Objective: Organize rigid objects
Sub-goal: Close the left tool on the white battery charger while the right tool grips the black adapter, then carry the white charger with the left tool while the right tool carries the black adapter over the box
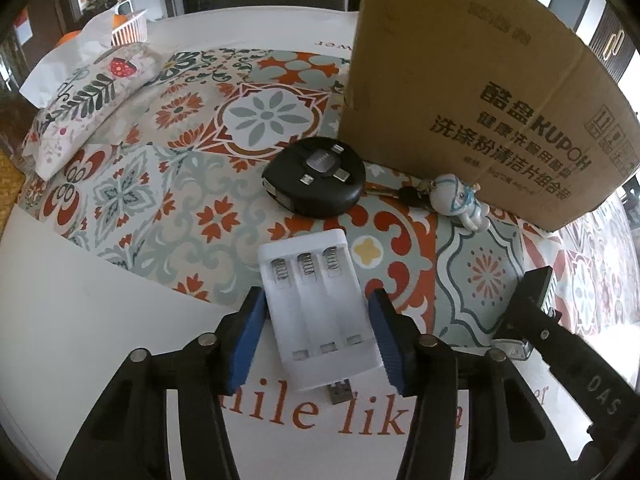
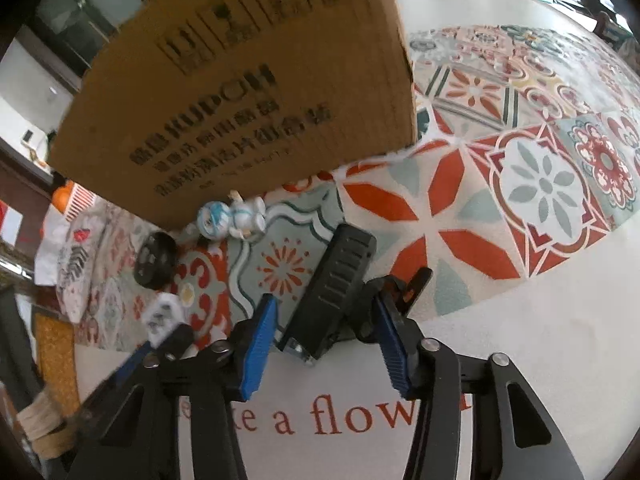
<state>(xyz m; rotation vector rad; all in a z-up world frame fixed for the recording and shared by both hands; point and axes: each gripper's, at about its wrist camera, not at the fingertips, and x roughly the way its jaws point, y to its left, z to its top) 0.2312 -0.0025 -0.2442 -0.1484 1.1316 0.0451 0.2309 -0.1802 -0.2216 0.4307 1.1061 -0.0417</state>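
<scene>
A white battery charger (image 1: pixel 316 312) with three empty slots lies on the patterned tablecloth (image 1: pixel 192 208), its USB plug toward me. My left gripper (image 1: pixel 316 296) is shut on it, a blue pad on each long side. In the right wrist view a black ribbed device (image 2: pixel 332 292) with a metal end lies between the fingers of my right gripper (image 2: pixel 325 304). That gripper is open, with a narrow gap showing at the left pad (image 2: pixel 258 348). The same black device (image 1: pixel 534 292) shows at the right edge of the left wrist view.
A tall cardboard box (image 1: pixel 460 92) stands just behind. Against its base lie a round black cable reel (image 1: pixel 314 178) and a key with a white figurine keychain (image 1: pixel 460 200). A floral pouch (image 1: pixel 84 100) rests at the far left, and a white basket (image 1: pixel 128 28) beyond it.
</scene>
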